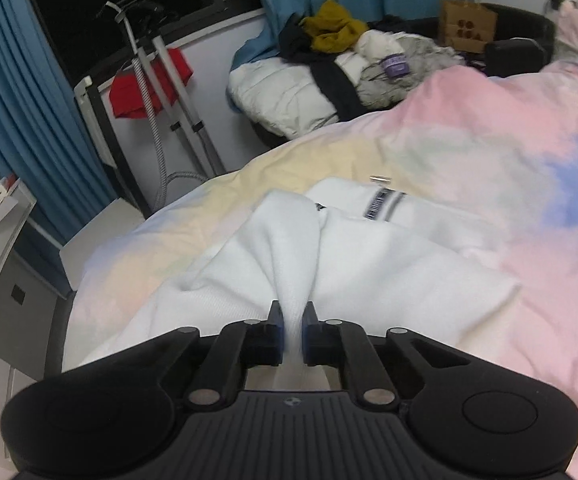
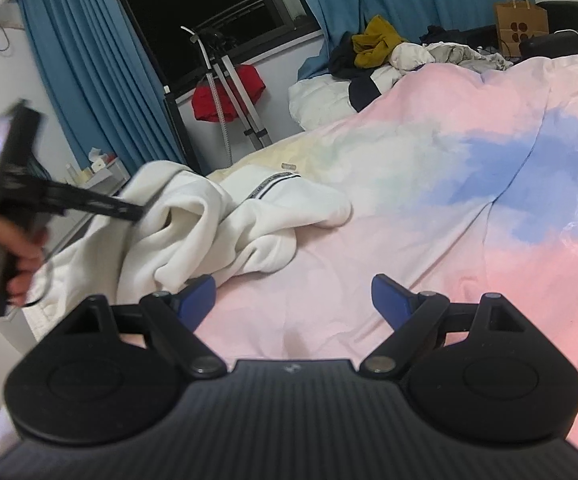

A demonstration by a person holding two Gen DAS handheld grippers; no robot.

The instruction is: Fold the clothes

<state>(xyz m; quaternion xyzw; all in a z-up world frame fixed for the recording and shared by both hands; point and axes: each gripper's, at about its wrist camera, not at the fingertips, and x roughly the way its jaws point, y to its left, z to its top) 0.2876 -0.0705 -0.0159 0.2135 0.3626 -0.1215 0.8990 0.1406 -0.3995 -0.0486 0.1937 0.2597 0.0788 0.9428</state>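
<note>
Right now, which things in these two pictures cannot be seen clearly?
- Left gripper, right wrist view: motion blur; its tips are buried in the white garment.
- Garment's lower edge, left wrist view: hidden behind the gripper body.
- Print on the garment's striped band, left wrist view: too small and blurred.
- Small object on the duvet, right wrist view: too small to identify.

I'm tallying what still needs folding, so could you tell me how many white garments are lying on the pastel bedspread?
1: the white garment lies crumpled near the bed's edge, one fold pinched in the left gripper. More may hide underneath.
</note>
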